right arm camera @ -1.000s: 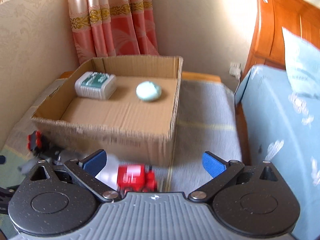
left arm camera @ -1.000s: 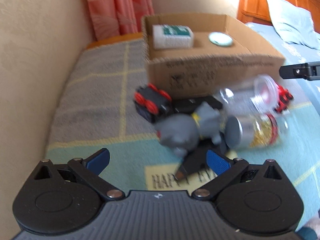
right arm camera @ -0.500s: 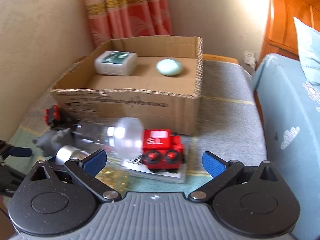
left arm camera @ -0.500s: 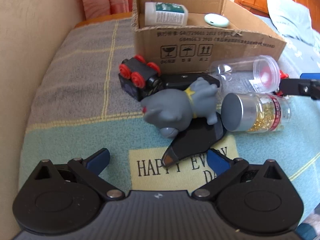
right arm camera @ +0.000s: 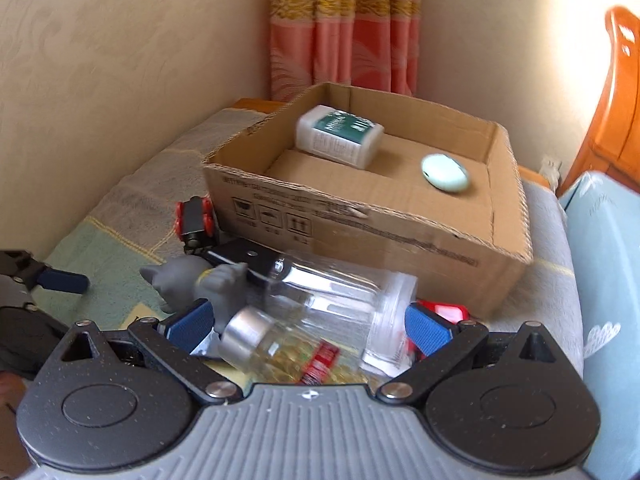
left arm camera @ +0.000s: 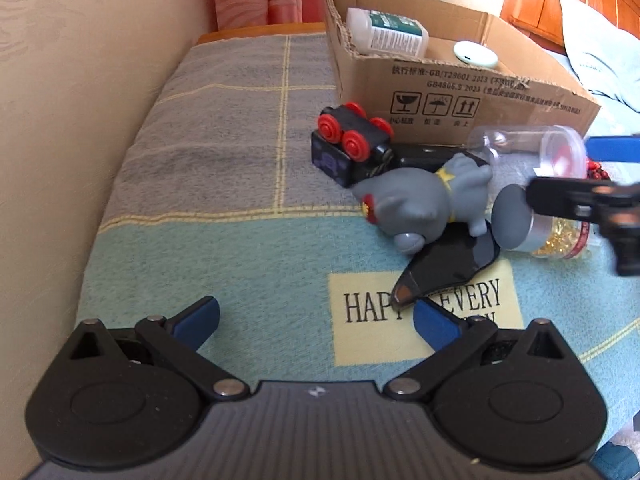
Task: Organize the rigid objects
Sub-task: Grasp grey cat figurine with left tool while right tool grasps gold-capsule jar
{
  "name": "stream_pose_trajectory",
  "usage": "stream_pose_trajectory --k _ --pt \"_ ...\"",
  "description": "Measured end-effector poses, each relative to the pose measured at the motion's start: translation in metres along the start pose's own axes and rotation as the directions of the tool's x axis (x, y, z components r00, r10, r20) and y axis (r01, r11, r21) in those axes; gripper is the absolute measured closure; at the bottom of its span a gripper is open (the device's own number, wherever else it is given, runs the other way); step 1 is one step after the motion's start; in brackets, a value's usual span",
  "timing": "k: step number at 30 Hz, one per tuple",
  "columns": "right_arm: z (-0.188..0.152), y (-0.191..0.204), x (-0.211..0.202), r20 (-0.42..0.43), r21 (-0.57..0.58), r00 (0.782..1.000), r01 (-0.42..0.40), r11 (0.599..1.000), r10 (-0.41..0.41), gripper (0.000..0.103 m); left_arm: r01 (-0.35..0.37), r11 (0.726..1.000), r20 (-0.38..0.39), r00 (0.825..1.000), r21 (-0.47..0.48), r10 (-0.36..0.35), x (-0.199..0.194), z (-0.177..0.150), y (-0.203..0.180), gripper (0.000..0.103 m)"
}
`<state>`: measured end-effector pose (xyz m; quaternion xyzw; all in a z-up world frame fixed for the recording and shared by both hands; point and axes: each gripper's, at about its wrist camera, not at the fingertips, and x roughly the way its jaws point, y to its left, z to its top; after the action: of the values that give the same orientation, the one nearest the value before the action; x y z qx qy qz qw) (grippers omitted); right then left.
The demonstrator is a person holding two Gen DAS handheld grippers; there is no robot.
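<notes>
A cardboard box (left arm camera: 492, 100) (right arm camera: 360, 224) holds a white bottle with a green label (left arm camera: 386, 32) (right arm camera: 340, 136) and a pale green oval case (left arm camera: 476, 53) (right arm camera: 445, 173). In front of it lie a black toy train car with red wheels (left arm camera: 352, 144) (right arm camera: 194, 220), a grey toy animal (left arm camera: 424, 200) (right arm camera: 188, 280), a flat black object (left arm camera: 444, 268), a clear plastic jar (left arm camera: 528, 152) (right arm camera: 340, 300), a silver-capped jar of gold capsules (left arm camera: 520, 220) (right arm camera: 288, 352) and a red toy (right arm camera: 448, 312). My left gripper (left arm camera: 316, 316) is open and empty, short of the pile. My right gripper (right arm camera: 308, 320) is open around the two jars.
The objects lie on a blue and grey blanket (left arm camera: 224, 184) printed with "HAPPY EVERY". A beige wall (left arm camera: 60, 120) runs along the left. Pink curtains (right arm camera: 344, 28) hang behind the box. A wooden headboard (right arm camera: 616, 100) and a pillow (left arm camera: 600, 40) stand at the right.
My right gripper has moved down and left, so the two jars now sit between its open fingers. My left gripper has drifted left and turned, so the pile now sits to the right.
</notes>
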<state>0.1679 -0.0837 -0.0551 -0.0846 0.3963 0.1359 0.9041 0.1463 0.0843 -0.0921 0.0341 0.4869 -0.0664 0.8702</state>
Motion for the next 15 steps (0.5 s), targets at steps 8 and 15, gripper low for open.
stream_pose_trajectory --k 8,15 --pt "-0.006 0.007 0.008 -0.020 -0.018 0.995 0.098 0.995 -0.098 0.000 0.027 1.000 0.018 0.999 -0.014 -0.026 -0.005 0.000 0.003 0.001" --pt "-0.033 -0.012 -0.007 -0.061 0.011 0.993 0.101 0.995 -0.100 0.000 0.052 0.999 0.043 0.998 -0.005 -0.052 -0.009 0.005 -0.006 0.001"
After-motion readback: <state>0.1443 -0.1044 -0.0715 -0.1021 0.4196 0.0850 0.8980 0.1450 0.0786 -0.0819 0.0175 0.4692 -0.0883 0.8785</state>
